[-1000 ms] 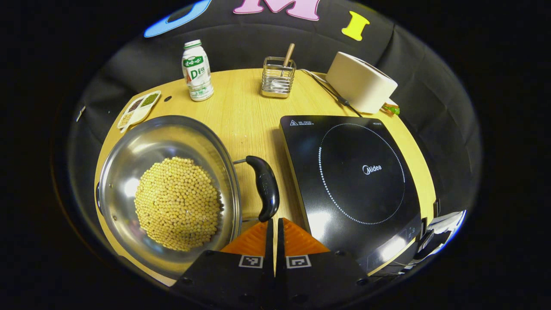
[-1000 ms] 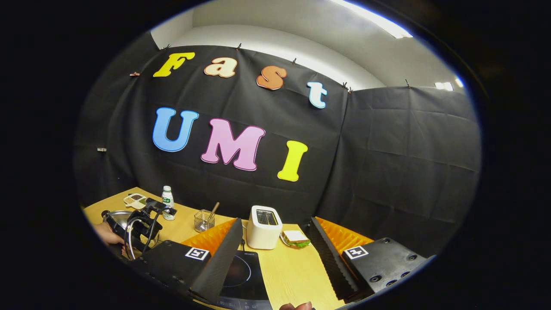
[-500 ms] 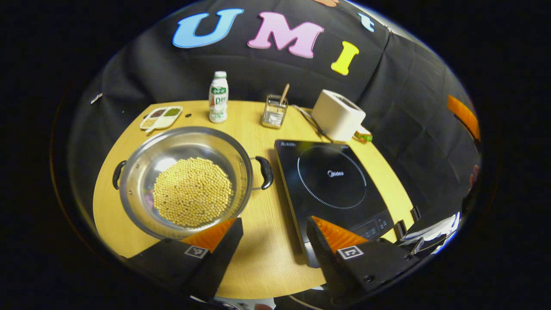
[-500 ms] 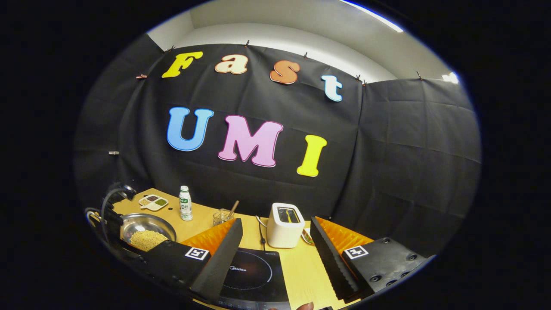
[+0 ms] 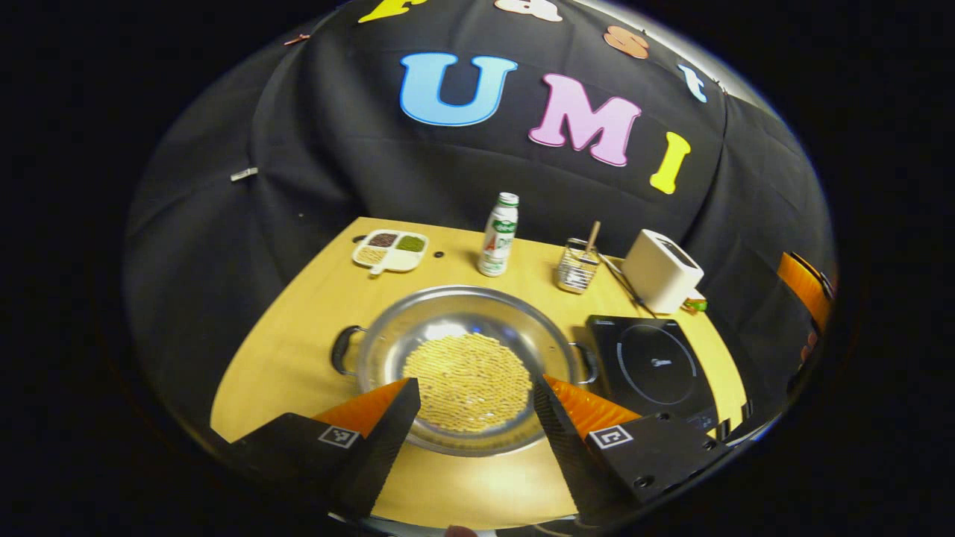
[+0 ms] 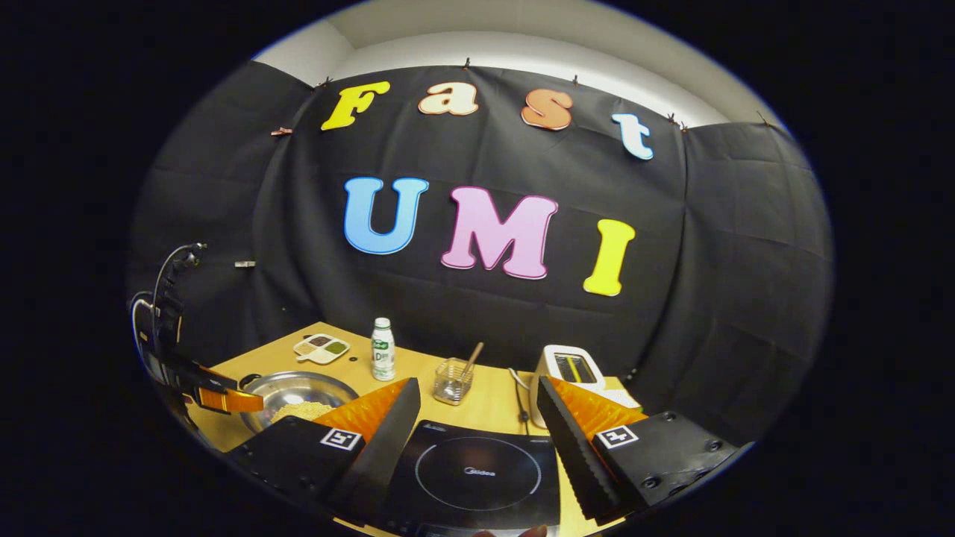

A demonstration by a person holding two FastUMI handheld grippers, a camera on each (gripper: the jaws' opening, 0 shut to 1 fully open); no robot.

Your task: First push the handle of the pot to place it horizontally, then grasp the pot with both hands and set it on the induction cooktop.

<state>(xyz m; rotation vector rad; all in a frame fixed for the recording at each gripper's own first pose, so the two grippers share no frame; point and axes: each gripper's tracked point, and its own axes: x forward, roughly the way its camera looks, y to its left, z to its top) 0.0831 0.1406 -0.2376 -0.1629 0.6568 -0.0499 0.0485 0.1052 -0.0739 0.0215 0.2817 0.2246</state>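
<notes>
The left gripper (image 5: 474,388) hangs above the bean-filled pot (image 5: 462,365), jaws spread wide and empty. The right gripper (image 6: 477,403) hovers wide-jawed over the induction cooktop (image 6: 477,473) on the surface (image 5: 298,335).

Cloth-walled recording booth: black drapes (image 6: 746,246), one wooden table (image 5: 298,328).

Pot (image 5: 462,365) near rim hidden (behind fingers (image 5: 388,418)).
</notes>
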